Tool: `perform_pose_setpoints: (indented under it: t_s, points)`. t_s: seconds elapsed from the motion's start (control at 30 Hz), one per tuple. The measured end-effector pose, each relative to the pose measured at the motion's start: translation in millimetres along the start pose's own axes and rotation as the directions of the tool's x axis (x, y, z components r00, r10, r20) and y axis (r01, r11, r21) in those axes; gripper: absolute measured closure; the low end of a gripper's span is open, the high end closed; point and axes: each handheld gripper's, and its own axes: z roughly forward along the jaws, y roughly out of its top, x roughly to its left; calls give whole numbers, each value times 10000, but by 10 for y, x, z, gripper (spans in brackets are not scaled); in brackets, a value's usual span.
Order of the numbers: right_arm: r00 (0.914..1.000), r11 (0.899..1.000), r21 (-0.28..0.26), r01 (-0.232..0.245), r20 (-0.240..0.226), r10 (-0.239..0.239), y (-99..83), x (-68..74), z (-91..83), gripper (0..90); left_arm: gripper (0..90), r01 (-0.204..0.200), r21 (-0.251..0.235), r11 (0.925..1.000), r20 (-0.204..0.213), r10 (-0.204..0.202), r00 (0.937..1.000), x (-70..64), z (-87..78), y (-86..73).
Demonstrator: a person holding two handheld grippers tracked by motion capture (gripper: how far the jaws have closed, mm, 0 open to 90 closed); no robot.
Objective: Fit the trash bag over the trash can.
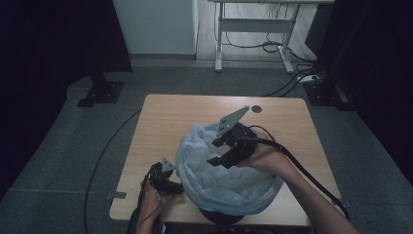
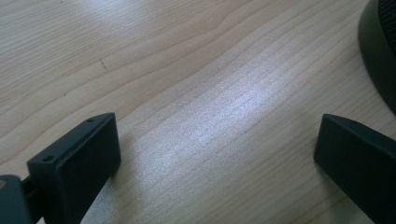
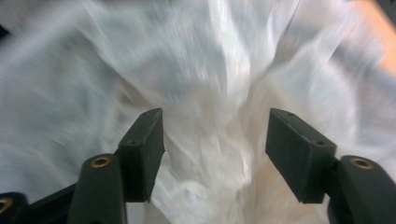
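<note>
From above, a black bin (image 1: 221, 214) lined with a pale plastic bag (image 1: 221, 175) stands at the table's (image 1: 160, 122) near edge; the right gripper (image 1: 221, 158) hovers inside the bag.

The left gripper (image 2: 217, 154) (fingers released) faces bare wood beside the bin.

Right fingers (image 3: 144, 149) gape apart over blurred bag, grasping nothing.

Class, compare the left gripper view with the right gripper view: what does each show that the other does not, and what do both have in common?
Left gripper view alone: bare light wood table and the curved black edge of the bin at the upper right.

Right gripper view alone: crumpled, blurred white plastic bag lying ahead of the right gripper.

Both: two black jaws standing apart with nothing between them, as on the left gripper.
</note>
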Motion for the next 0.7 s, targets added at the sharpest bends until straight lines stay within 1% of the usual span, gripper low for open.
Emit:
perform_pose_setpoints:
  t_s: [0.07, 0.1, 0.17, 0.23, 0.3, 0.33, 0.43, 0.47, 0.53, 0.6, 0.7]
  points:
    - [9999, 9969, -790, -27, -99, 19, 48, 8, -85, 347, 3, 4, -3, 10000, -5, -4, 10000, -1, 0, 0]
    - [10000, 9942, -1077, -31, -97, 21, 75, 10, -97, 348, 3, 2, -1, 10000, -5, -2, 10000, 0, 0, 0]
    - [10000, 9917, -1287, -66, -25, 63, 125, 12, -71, 363, 3, 2, 1, 10000, -5, -2, 10000, 0, 0, 0]
    - [9998, 9922, -1240, -128, 129, 145, 176, 9, 11, 406, 3, 1, 0, 10000, 0, -1, 10000, 0, 0, 0]
    - [9989, 9954, -938, -195, 398, 233, 206, 8, 138, 477, 3, 1, -2, 10000, -2, -1, 10000, 0, 0, 0]
    - [9986, 9966, -794, -206, 464, 244, 209, 7, 179, 543, 3, 4, -3, 10000, -5, -4, 10000, 0, 0, 0]
    - [9985, 9992, -298, -276, 472, 290, 204, -1, 302, 738, 2, 4, -1, 10000, -1, -4, 10000, 0, 0, 0]
    - [9990, 9997, -47, -236, 368, 238, 200, -2, 342, 776, 3, 5, -2, 10000, -1, -5, 10000, 0, 1, 0]
    - [9995, 9991, 395, -134, 278, 123, 194, 8, 399, 826, 2, 2, -1, 10000, 5, -2, 10000, 1, 0, 0]
    - [9997, 9968, 797, -26, 248, 6, 184, 22, 441, 847, 2, 4, -17, 10000, -23, -4, 10000, -1, 2, 0]
    - [9997, 9884, 1517, 83, 207, -115, 151, 44, 518, 855, 2, 5, -26, 10000, -27, -5, 10000, -1, 3, -1]
